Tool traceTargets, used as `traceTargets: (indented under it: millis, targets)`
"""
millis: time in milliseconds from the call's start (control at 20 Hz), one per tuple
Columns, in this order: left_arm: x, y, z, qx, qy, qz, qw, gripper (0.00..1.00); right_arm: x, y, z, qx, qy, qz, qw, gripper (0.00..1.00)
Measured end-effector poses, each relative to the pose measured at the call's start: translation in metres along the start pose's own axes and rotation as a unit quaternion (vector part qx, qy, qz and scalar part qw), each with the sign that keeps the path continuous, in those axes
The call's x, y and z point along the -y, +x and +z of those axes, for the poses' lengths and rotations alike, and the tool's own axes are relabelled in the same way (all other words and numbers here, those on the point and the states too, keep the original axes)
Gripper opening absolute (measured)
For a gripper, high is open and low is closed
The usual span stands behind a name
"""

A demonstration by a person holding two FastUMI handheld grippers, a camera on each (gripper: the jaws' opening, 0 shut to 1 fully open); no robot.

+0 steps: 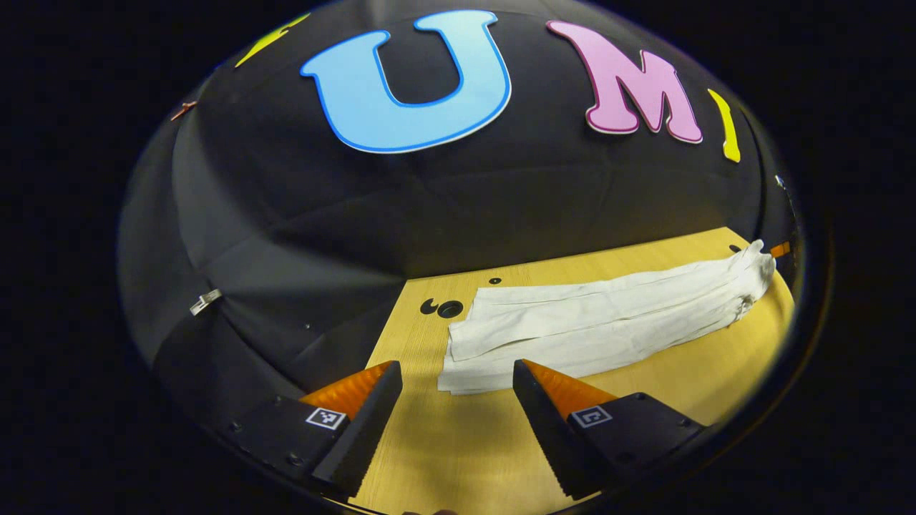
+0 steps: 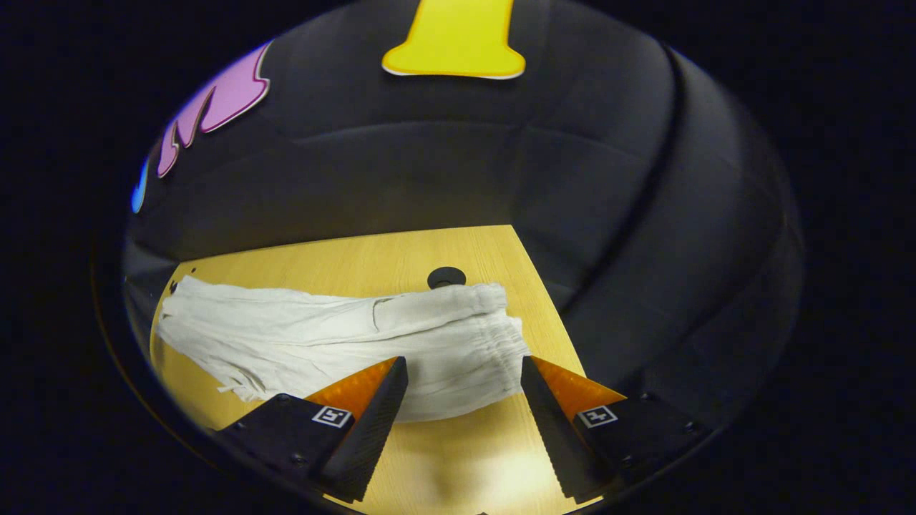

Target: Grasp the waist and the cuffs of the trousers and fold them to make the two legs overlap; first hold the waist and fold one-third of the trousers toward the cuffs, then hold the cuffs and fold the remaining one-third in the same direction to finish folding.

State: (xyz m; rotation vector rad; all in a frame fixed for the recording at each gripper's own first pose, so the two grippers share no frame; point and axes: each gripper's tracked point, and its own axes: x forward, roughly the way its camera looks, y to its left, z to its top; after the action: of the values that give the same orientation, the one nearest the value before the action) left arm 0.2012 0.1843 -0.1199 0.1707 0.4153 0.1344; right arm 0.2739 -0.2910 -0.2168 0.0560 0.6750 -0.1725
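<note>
Trousers lie flat along the surface, legs apparently overlapped. Left gripper hangs wide open, empty, at the cuffs; right gripper likewise at the waist, poised for the first fold.

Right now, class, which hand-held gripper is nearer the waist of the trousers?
Right. The right hand-held gripper hovers open just before the gathered waist. The left hand-held gripper hovers open at the cuffs, the opposite end of the trousers.
</note>
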Motion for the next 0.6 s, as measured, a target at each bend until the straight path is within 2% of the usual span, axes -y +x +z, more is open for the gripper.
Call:
traceTargets:
  millis: [250, 450, 600]
  targets:
    - [0.015, -0.043, 0.003, 0.009, -0.026, 0.005, 1.000, 0.98, 0.018, 0.017, -0.012, 0.010, 0.063, -0.020, 0.998, 0.98]
    - [0.020, -0.069, -0.003, 0.009, -0.054, 0.007, 0.998, 0.98, 0.022, 0.028, -0.004, 0.029, 0.146, -0.009, 0.989, 0.98]
    - [0.021, -0.079, -0.022, -0.011, -0.093, 0.009, 0.996, 0.98, 0.027, 0.044, -0.008, 0.033, 0.179, -0.031, 0.983, 0.99]
